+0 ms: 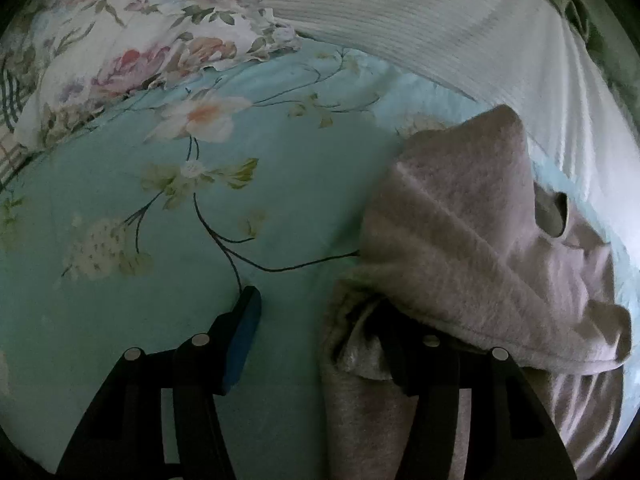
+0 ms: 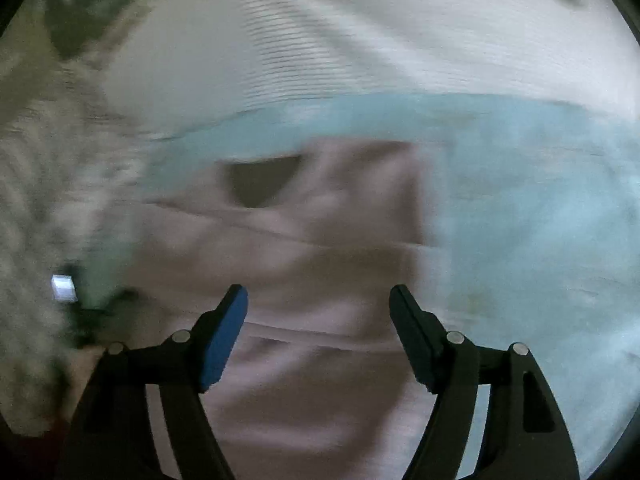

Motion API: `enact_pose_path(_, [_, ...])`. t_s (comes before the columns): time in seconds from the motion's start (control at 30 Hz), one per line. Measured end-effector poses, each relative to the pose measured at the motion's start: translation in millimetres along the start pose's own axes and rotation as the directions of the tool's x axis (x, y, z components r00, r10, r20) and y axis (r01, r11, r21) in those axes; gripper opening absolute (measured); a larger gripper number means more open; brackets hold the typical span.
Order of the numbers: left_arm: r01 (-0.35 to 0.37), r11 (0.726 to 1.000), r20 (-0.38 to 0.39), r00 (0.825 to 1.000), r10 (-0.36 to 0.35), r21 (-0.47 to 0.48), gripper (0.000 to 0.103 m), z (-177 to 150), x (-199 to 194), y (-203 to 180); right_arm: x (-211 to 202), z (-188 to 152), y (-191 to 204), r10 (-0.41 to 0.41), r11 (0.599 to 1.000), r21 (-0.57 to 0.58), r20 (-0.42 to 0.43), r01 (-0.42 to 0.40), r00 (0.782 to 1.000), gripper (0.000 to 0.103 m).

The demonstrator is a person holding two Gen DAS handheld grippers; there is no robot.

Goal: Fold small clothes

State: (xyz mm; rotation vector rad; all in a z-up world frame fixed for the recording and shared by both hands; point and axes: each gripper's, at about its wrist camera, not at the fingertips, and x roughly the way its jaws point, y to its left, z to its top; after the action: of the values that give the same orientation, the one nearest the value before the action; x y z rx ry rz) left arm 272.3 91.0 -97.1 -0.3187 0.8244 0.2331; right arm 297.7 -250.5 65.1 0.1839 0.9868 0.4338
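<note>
On the blue flowered bedsheet (image 1: pixel 168 280), the left gripper (image 1: pixel 316 312) is wide open with the pink garment (image 1: pixel 460 248) draped over one finger; the right gripper (image 2: pixel 318 300) is wide open and empty. The fold seems midway; next, probably smoothing.

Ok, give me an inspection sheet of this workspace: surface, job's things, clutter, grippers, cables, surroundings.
Surface: turquoise floral bedsheet, soft and lightly creased.
Job's things: one pale pink fleecy garment lying on the sheet, partly folded over, a neck opening showing.
Clutter: floral pillow and white ribbed blanket at the far side.
Grippers: left gripper open, its right finger hidden under the garment's fold; right gripper open above the garment, holding nothing; that view is motion-blurred.
Cables: nothing seen.
Surroundings: green fabric beyond the blanket; the rest too blurred to tell.
</note>
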Motion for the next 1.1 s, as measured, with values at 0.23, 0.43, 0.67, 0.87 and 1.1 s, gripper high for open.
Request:
enact_pose_path(0.23, [0.03, 0.999, 0.016, 0.999, -0.029, -0.02, 0.059, -1.7, -2.2, 4.4, 157.5, 91.3, 106.3, 0.369, 0.925, -0.018, -0.198, -0.38, 0.908, 0.091])
enact_pose_path(0.43, [0.054, 0.998, 0.036, 0.998, -0.053, -0.038, 0.059, -4.3, -4.1, 8.0, 295.6, 105.4, 159.8, 0.455, 0.869, 0.144, -0.606, -0.473, 0.653, 0.094])
enact_pose_path(0.67, [0.076, 0.995, 0.061, 0.996, -0.072, -0.065, 0.059, -6.2, -4.9, 10.5, 335.0, 123.1, 201.2, 0.697, 0.704, 0.254, -0.427, -0.663, 0.576, 0.096])
enact_pose_path(0.87, [0.109, 0.989, 0.061, 0.993, -0.104, -0.095, 0.058, -5.8, -7.8, 16.0, 319.3, 133.7, 164.9, 0.7, 0.705, 0.306, -0.156, -0.64, 0.697, 0.096])
enact_pose_path(1.1, [0.172, 0.983, -0.023, 0.985, -0.174, -0.069, 0.057, -5.6, -27.1, 24.1, 216.6, 123.4, 98.2, 0.447, 0.893, 0.112, -0.112, -0.435, 0.888, 0.094])
